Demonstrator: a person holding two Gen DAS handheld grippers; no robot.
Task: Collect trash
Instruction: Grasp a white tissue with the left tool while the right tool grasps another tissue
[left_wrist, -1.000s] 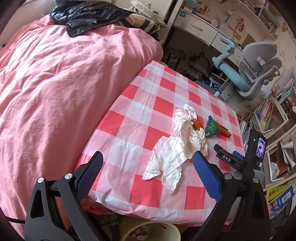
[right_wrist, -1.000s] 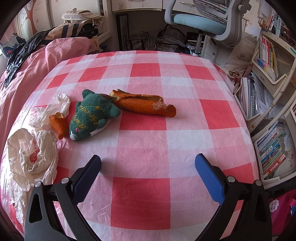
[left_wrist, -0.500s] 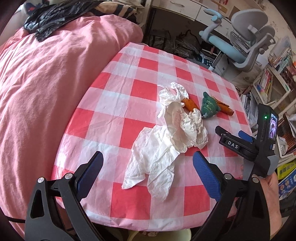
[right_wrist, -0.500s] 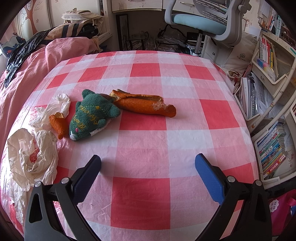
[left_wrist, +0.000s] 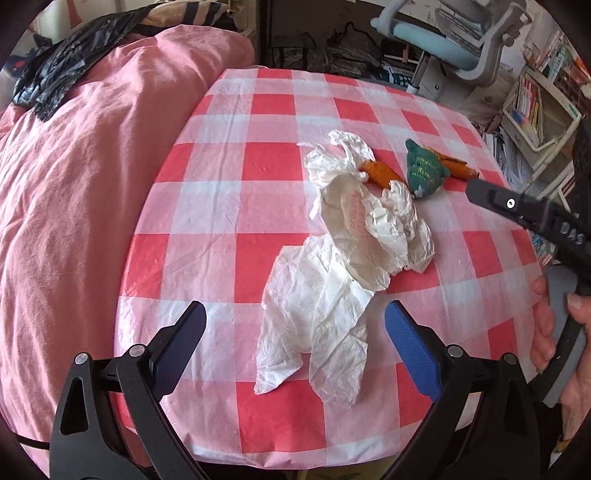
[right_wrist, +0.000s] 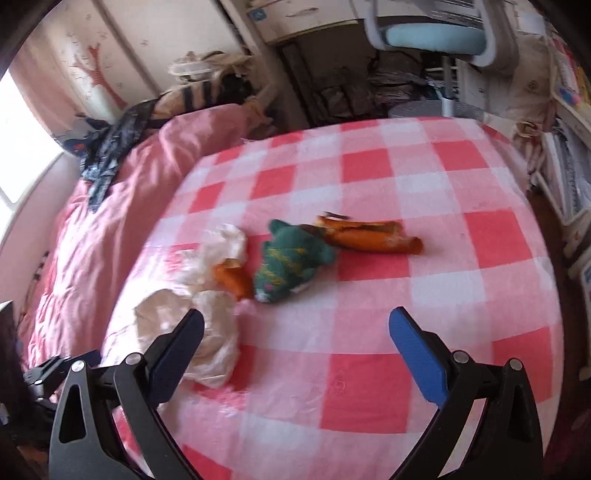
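Note:
Crumpled white tissue and a white plastic bag (left_wrist: 343, 258) lie on the red-and-white checked table (left_wrist: 236, 206); they also show in the right wrist view (right_wrist: 207, 295). Behind them lie a short orange peel (left_wrist: 380, 173), a green knitted toy (left_wrist: 423, 173) and a long orange peel (right_wrist: 369, 240). My left gripper (left_wrist: 295, 332) is open, its jaws on either side of the tissue's near end, just above it. My right gripper (right_wrist: 295, 339) is open and empty above the table, short of the toy (right_wrist: 291, 266); its body shows at the right of the left wrist view (left_wrist: 535, 218).
A pink duvet (left_wrist: 74, 184) covers the bed left of the table, with a black jacket (left_wrist: 62, 74) on it. A blue-grey office chair (left_wrist: 454, 33) and bookshelves (left_wrist: 535, 110) stand beyond and right of the table.
My left gripper has moved forward over the table until the tissue lies between its jaws. My right gripper has lifted and pulled back to the left; its view is blurred from motion.

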